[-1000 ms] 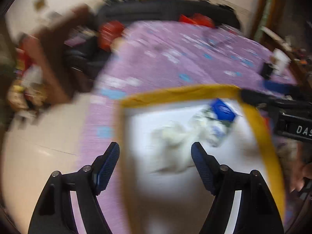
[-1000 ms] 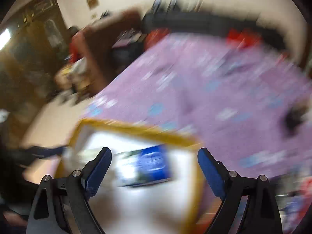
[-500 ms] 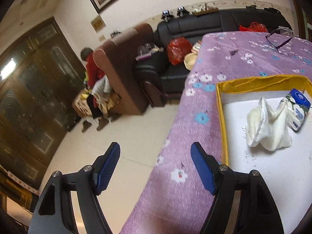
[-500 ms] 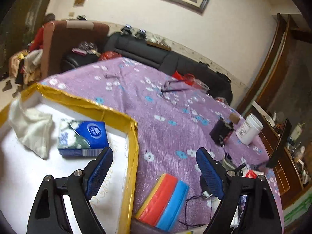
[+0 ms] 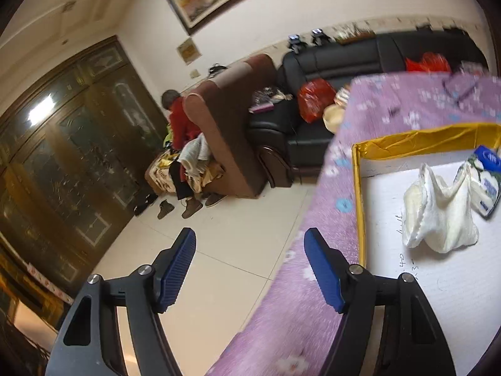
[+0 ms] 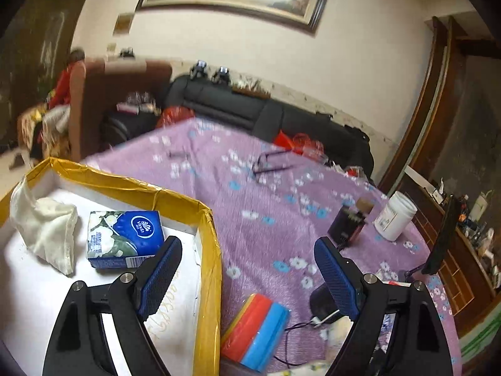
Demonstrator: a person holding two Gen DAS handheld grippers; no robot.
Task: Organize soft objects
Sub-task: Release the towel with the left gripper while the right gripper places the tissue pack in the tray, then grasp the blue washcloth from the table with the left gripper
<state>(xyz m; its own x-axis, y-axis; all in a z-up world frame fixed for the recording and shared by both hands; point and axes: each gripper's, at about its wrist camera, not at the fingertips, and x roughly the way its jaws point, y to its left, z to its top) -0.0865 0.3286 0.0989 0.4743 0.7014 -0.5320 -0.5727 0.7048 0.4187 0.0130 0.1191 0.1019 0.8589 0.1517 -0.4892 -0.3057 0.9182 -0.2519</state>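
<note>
The white cloth (image 5: 438, 216) is seen lying crumpled inside a shallow tray (image 5: 357, 194) with a white floor and yellow-taped walls, set on a table covered by a purple flowered cloth (image 6: 266, 206). The fabric is off-white and limp, bunched into folds, with a stitched hem visible along one edge and two peaks standing up from the heap. In the right wrist view the white cloth (image 6: 47, 222) is shown near the tray's far left corner, one corner raised against the wall. Just beside it a tissue pack (image 6: 125, 238) is laid flat; its wrapper is blue with a round white logo on top and white blossoms on a green ground at one end. In the left wrist view the tissue pack (image 5: 485, 181) is touched by the cloth's edge. The left gripper (image 5: 250, 269) is held over the table's edge and the tiled floor, its jaws closing with nothing between them. The right gripper (image 6: 247, 275) is held wide apart above the tray's yellow wall and the purple cloth, with nothing gripped. A stack of red, yellow and blue material (image 6: 256, 332) lies outside the tray, near its right wall.
</note>
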